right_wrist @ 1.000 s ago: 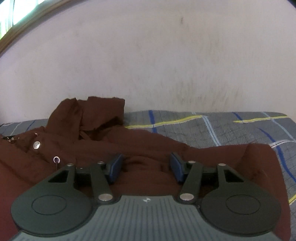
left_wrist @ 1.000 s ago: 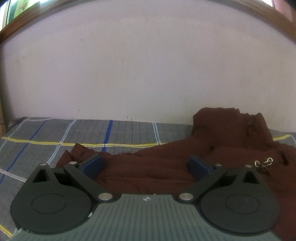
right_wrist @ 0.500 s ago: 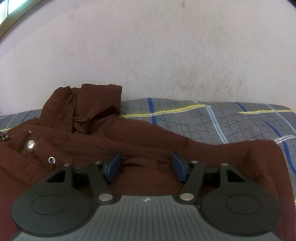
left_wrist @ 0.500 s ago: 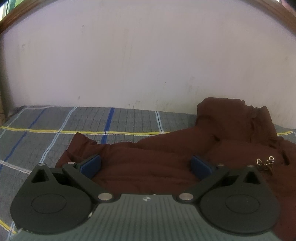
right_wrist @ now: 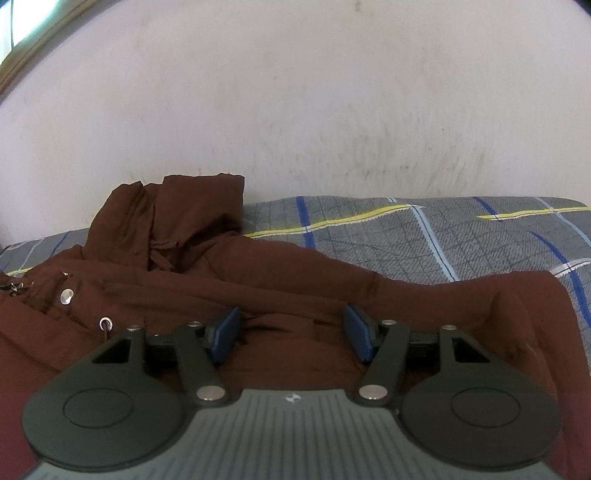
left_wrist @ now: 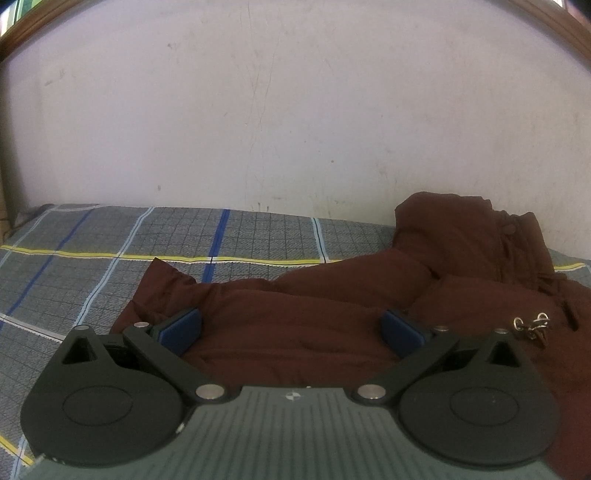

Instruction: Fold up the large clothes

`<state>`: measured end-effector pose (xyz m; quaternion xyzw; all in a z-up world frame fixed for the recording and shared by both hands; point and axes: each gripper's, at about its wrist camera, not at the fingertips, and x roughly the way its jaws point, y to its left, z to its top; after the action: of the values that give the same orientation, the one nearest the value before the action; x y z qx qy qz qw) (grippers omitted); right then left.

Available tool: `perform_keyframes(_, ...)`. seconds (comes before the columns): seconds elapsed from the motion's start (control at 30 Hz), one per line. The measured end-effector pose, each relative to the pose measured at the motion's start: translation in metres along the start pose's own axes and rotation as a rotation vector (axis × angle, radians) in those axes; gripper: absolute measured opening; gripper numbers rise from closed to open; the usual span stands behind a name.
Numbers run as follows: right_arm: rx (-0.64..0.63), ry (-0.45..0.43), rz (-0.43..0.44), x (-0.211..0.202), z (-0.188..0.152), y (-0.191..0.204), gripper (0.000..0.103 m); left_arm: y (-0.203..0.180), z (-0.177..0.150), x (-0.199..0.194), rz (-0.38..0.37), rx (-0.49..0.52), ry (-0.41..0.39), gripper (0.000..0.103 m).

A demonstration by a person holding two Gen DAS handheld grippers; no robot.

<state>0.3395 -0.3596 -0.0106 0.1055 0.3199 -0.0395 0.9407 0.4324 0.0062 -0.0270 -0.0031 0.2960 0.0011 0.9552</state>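
A dark brown padded jacket (left_wrist: 332,325) with metal snaps lies rumpled on the bed's grey checked sheet (left_wrist: 92,266), its hood bunched at the far side against the pale wall. The left gripper (left_wrist: 291,330) tilts down over its left sleeve, blue-padded jaws spread wide and released, cloth beneath them. The right gripper (right_wrist: 291,332) tilts likewise over the jacket's right part; its jaws have just been opening, gripping nothing, soft fabric between them.

Bedsheet (left_wrist: 258,236): grey check, crossed by blue, pale blue and yellow stripes; covers the bed up to the wall in both views, lying slightly creased in the right wrist view. Wall (left_wrist: 295,110): off-white, scuffed, with dark smudges and fine scratches. Wooden trim (left_wrist: 22,27) runs along the wall's top corners.
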Motion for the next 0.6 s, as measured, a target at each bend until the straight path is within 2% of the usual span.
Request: perform_keyframes(0.6, -0.009, -0.02, -0.01, -0.0023, -0.0021, 0.001, 0.062, 0.0026, -0.0002, -0.0023, -0.006, 0.003, -0.009, 0.103)
